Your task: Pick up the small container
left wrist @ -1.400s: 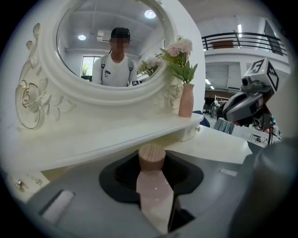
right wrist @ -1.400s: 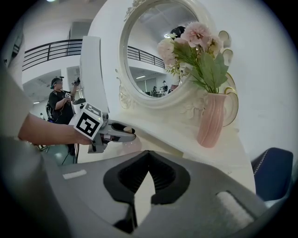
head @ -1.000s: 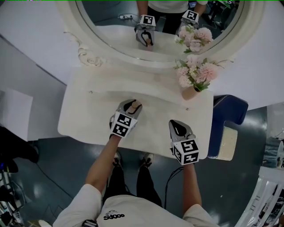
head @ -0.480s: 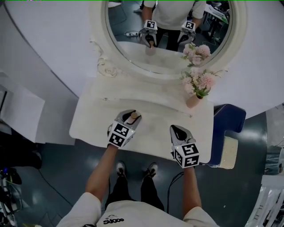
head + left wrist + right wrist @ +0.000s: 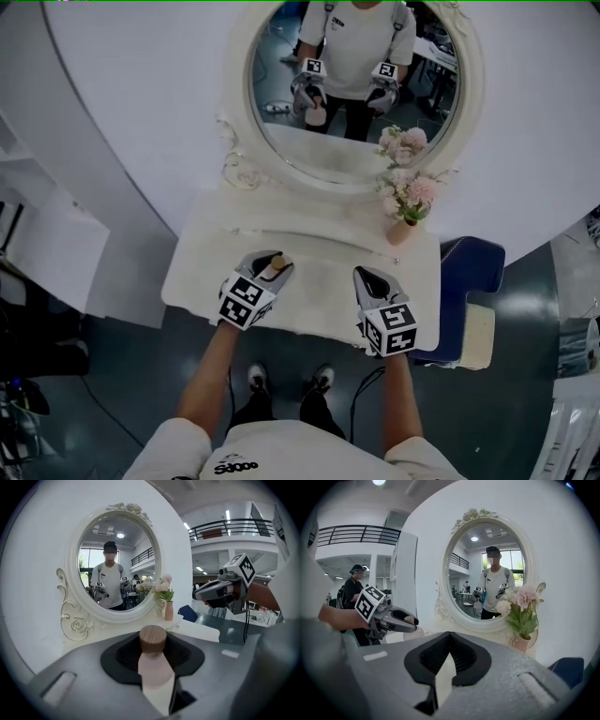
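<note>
Left gripper view: my left claw (image 5: 153,644) is clamped on the small container (image 5: 155,671), whose long axis runs along the jaws with the wooden cap forward, apparently held above the white surface (image 5: 323,246). My right claw (image 5: 449,645) is closed and empty, off to the right.

Soft, even overhead light fills the head view: the cream-white counter (image 5: 319,281) and plain white wall (image 5: 122,112) are bright without glare, the dark grey floor (image 5: 131,347) is dim, and shadows are faint. Both gripper views are round fisheye pictures with black corners and bowed edges. Long ceiling lamps (image 5: 228,515) burn out white, and another glints in the oval white-framed mirror (image 5: 117,573). The small pale pink container (image 5: 154,667), close to the lens, looks slightly soft.
</note>
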The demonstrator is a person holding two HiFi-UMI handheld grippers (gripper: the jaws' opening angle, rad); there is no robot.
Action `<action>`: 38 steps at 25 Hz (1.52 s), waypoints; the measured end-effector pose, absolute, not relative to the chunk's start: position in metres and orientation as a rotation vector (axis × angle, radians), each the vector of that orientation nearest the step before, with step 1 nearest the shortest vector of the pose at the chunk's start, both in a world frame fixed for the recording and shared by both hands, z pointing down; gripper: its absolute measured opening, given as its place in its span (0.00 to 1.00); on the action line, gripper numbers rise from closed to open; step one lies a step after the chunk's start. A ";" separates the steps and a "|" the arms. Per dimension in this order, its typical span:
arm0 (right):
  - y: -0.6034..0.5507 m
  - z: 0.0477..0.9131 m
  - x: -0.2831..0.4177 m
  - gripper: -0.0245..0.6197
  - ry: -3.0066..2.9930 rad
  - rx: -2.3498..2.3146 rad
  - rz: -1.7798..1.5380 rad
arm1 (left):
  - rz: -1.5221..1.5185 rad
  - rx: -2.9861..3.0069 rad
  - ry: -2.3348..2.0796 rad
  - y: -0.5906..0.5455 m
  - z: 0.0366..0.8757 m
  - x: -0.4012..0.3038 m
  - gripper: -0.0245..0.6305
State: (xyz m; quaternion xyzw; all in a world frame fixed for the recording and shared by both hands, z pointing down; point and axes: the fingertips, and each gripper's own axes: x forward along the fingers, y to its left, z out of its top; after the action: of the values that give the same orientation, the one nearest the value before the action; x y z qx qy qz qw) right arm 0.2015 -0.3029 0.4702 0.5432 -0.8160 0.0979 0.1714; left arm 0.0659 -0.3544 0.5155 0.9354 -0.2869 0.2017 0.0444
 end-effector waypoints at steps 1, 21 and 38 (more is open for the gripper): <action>-0.303 0.463 0.200 0.04 -2.322 1.547 0.264 | 0.614 2.866 -0.871 -0.352 0.509 0.065 0.27; -0.305 0.328 0.184 0.04 -2.390 1.598 -0.107 | 0.422 3.038 -0.944 -0.350 0.361 0.040 0.27; -0.302 0.329 0.181 0.04 -2.361 1.559 -0.141 | 0.398 3.087 -0.947 -0.342 0.341 0.038 0.27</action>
State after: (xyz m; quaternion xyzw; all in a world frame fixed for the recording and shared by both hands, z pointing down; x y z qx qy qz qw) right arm 0.1808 -0.3020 0.3287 0.5437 -0.8236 -0.0493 0.1538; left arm 0.0375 -0.3416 0.3414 0.9474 -0.2905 0.1221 -0.0560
